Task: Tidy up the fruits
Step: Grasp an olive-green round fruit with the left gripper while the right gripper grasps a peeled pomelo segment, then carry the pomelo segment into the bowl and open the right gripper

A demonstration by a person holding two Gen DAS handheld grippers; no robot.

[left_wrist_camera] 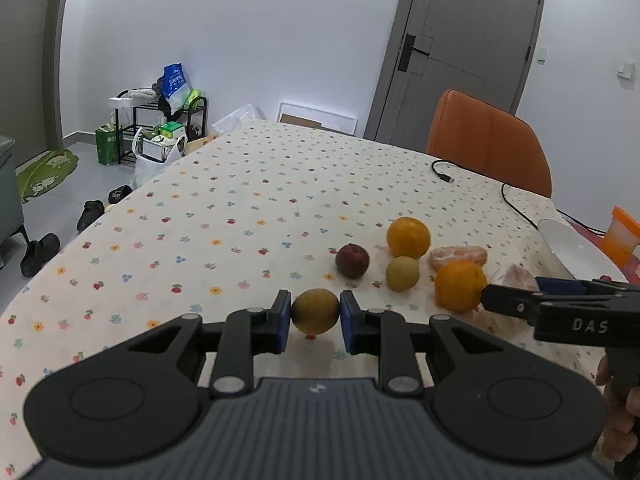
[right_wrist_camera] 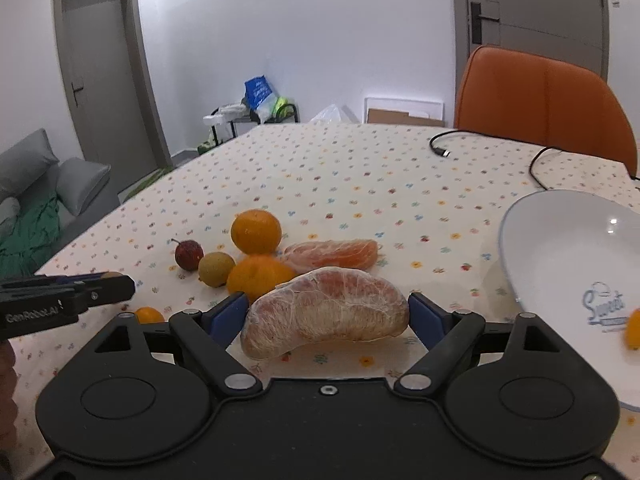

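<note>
- The left gripper (left_wrist_camera: 315, 320) holds a small yellow-green round fruit (left_wrist_camera: 315, 311) between its blue-padded fingers (left_wrist_camera: 283, 320), both pads pressed on its sides, just above the surface (left_wrist_camera: 240, 208).
- The right gripper (right_wrist_camera: 329, 318) brackets a peeled pomelo segment (right_wrist_camera: 326, 310); its fingers (right_wrist_camera: 228, 312) stand wide at the segment's two ends, and contact cannot be told for sure.
- Just beyond the segment lie a near orange (right_wrist_camera: 262, 276), a second peeled segment (right_wrist_camera: 334, 253), a far orange (right_wrist_camera: 256, 231), a greenish round fruit (right_wrist_camera: 216, 268) and a dark red fruit (right_wrist_camera: 189, 255), bunched close, several touching.
- A white bowl (right_wrist_camera: 560, 248) sits to the right of the cluster, near the surface's right edge, with a small orange fruit (right_wrist_camera: 633, 334) at its lower rim.
- Past the fruit, the flowered cloth runs bare to the far edge, save a black cable (right_wrist_camera: 444, 148) at far right; the left half of the surface is open up to its rounded left edge.
- An orange chair (right_wrist_camera: 544, 100) stands against the far right edge.
- Both grippers point forward, low and about level; the right gripper reaches in from the right in the left wrist view, its tips beside the near orange, with a hand (left_wrist_camera: 618, 412) on its grip.
</note>
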